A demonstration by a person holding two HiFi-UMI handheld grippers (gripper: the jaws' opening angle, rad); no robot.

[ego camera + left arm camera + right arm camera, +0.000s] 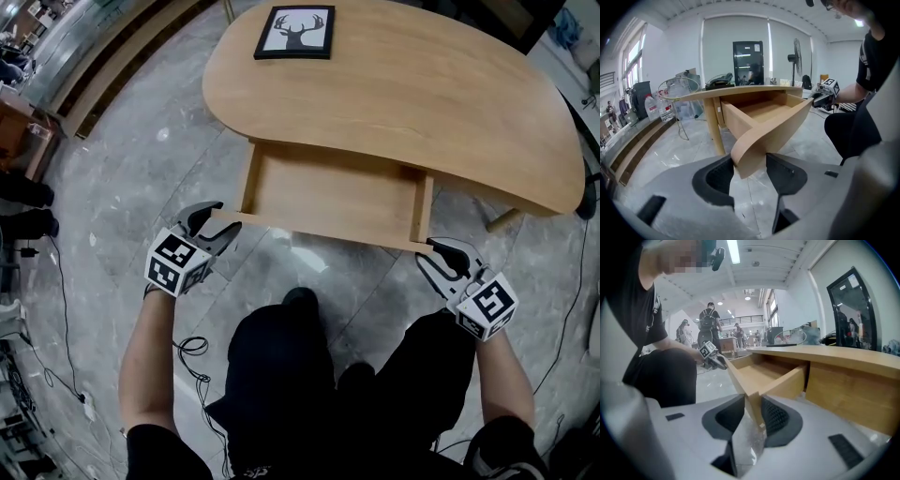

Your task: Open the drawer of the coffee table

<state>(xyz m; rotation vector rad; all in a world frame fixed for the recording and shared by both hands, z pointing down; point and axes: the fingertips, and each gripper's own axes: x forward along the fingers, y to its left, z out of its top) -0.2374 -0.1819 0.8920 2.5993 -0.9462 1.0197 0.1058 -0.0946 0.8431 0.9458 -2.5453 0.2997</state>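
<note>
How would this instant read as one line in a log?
drawer: pulled open, inside bare | left gripper: shut on drawer front, left end | right gripper: shut on drawer front, right end

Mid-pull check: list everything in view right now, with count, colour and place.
coffee table: one, light wood, curved top, middle of the head view
drawer: one, light wood, pulled out from under the table top, visible part bare
framed deer picture: one, black frame, lying flat on the table's far side
floor: grey, marbled, all round the table
standing fan: one, dark, behind the table in the left gripper view
left hand-held gripper: one, black jaws, marker cube, shut on the left end of the drawer front
right hand-held gripper: one, same colours, shut on the drawer front's right end
person: one, black clothes, crouched before the drawer
</note>
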